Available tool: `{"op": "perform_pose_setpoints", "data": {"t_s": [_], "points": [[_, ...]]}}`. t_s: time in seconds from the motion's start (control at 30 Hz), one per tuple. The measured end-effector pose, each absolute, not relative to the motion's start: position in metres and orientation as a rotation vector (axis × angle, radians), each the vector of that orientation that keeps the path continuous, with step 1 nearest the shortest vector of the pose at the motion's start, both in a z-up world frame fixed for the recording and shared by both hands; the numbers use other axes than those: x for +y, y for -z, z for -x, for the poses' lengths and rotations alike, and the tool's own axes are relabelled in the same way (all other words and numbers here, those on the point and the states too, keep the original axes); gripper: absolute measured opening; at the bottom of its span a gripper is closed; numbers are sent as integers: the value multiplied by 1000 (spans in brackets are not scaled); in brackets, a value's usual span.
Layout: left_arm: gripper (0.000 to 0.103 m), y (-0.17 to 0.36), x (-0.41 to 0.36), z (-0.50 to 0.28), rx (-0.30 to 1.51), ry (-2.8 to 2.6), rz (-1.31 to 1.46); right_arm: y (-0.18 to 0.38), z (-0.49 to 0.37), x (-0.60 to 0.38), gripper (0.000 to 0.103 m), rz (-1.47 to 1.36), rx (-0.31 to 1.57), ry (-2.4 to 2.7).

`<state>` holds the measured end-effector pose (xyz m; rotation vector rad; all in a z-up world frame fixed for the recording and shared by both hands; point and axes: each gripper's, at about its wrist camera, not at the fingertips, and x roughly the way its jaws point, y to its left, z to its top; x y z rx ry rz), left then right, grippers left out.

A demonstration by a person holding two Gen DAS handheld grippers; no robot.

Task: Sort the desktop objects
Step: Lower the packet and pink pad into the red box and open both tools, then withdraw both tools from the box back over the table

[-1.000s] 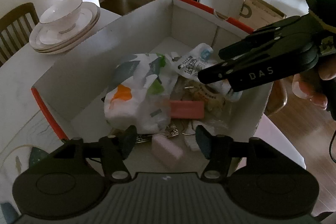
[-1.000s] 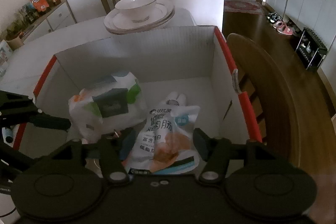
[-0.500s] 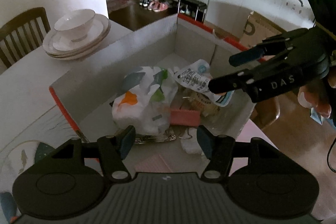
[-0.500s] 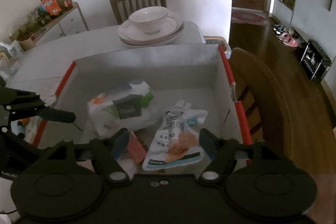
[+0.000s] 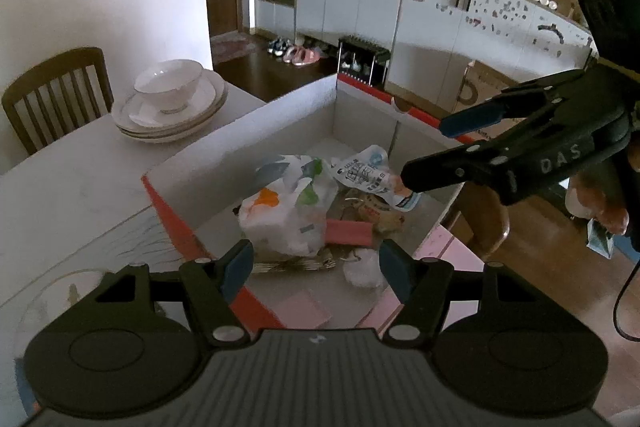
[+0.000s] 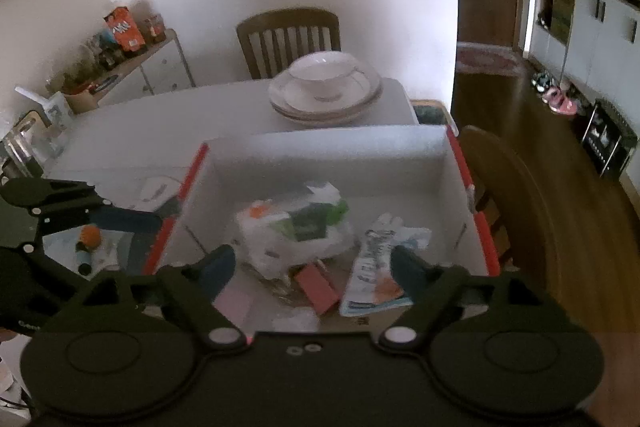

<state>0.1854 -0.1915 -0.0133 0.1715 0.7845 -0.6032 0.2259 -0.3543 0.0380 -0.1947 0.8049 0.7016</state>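
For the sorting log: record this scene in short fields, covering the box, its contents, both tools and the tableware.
box: white cardboard box, red-edged, on the table
contents: printed plastic bag, printed pouch, pink block, crumpled white piece
left tool: open, holding nothing, jaws just opening
right tool: open, holding nothing, jaws just opening
tableware: bowl on stacked plates, beyond box

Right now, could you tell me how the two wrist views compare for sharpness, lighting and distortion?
Left wrist view: fairly sharp, print on the pouch shows, though the box interior is dim. Right wrist view: smeared by blur, so the pouch and white plastic bag look soft; the white wall behind is bright. Both views: strong fisheye bending at the edges.
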Motion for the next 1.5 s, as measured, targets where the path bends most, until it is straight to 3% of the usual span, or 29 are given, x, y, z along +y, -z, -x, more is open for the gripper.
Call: {"op": "perform_pose_setpoints", "data": {"t_s": [0.33, 0.63, 1.2, 1.3, 1.5], "points": [[75, 5, -137, -166, 747, 611, -145, -46, -180, -316, 98, 200, 764, -702], [76, 7, -76, -161, 744, 588, -126, -41, -140, -269, 99, 218, 764, -707], [89, 25, 17, -162, 750, 531, -131, -24, -78, -190, 102, 229, 748, -706], [99, 31, 32, -168, 757, 514, -120, -19, -69, -176, 102, 236, 745, -708], [99, 48, 58, -184, 790, 464, -118, -2, -52, -150, 102, 226, 757, -693]]}}
